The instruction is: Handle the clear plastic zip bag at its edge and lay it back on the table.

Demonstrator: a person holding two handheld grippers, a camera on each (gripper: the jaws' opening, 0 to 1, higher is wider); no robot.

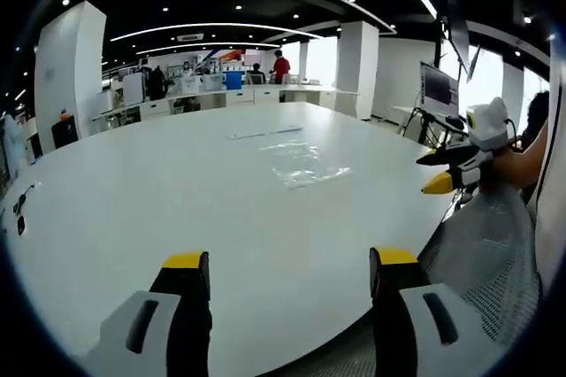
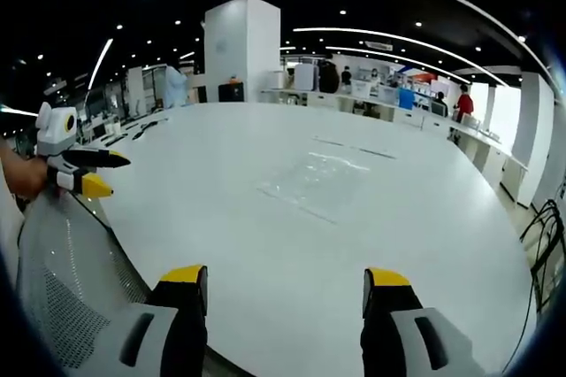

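I judge the approach not begun: clear zip bag (image 1: pixel 301 163) lies flat mid-tabletop (image 1: pixel 177 191), well beyond my left tool (image 1: pixel 287 273) and right tool (image 2: pixel 287 287), both spread, empty; next, reach its near edge.

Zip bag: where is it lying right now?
The clear zip bag lies flat on the white table, out past both open grippers. In the left gripper view it is right of centre; in the right gripper view it sits near the middle.
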